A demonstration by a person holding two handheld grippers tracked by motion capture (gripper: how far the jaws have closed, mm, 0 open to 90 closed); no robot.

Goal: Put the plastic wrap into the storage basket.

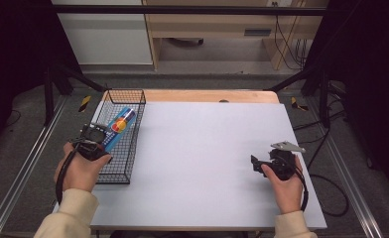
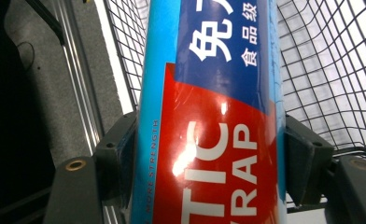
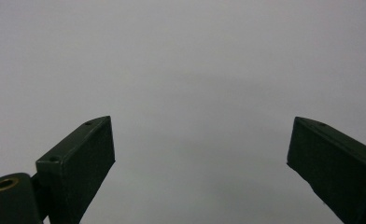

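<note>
My left tongs (image 1: 104, 135) pinch the blue-and-red plastic wrap box (image 1: 119, 127) over the wire basket (image 1: 133, 97); my right tongs (image 1: 255, 163) rest spread above the table (image 1: 202, 148).

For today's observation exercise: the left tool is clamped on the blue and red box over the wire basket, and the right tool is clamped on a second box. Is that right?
Not quite. The right tool holds nothing: the right gripper view shows its jaws wide apart over the bare grey table. The left tool is indeed clamped on the blue and red box over the wire basket.
</note>
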